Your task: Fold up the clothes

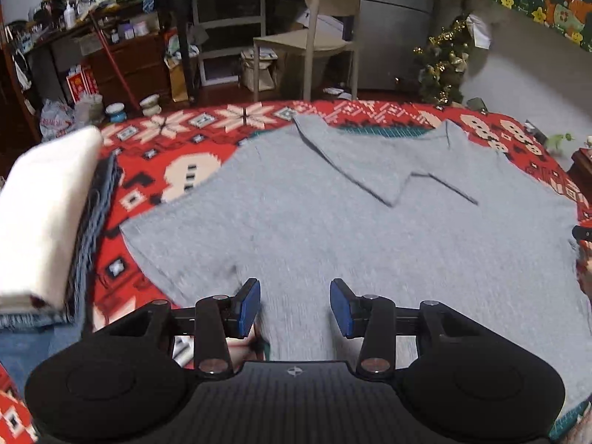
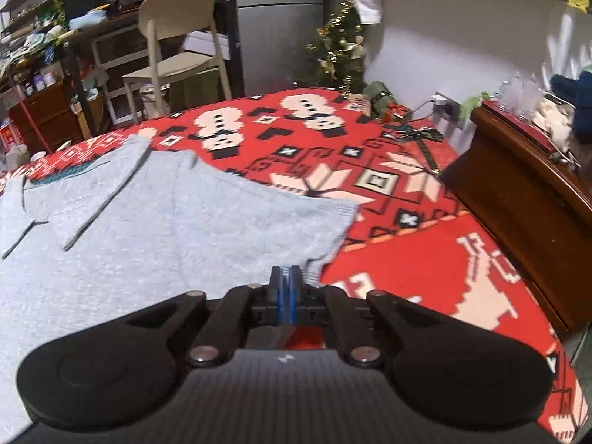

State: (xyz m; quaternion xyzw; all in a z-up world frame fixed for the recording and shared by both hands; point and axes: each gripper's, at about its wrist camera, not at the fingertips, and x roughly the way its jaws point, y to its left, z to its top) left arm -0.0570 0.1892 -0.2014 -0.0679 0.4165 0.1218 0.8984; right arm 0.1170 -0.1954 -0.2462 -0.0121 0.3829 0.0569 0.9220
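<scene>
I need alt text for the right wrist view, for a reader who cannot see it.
The right gripper, jaws shut, pinches the near corner of a grey knitted sweater spread flat on a red patterned Christmas blanket. A beige plastic chair and a small decorated Christmas tree stand behind.

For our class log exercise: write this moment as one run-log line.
task: fold clothes | left tool: open over sweater | right tool: shut at sleeve edge | sweater: flat on blanket

You are working over a bed covered with a red patterned blanket (image 1: pixel 207 125). A grey sweater (image 1: pixel 333 222) is lying flat on it, and a pile of folded clothes (image 1: pixel 44 222) is sitting at its left edge.
</scene>
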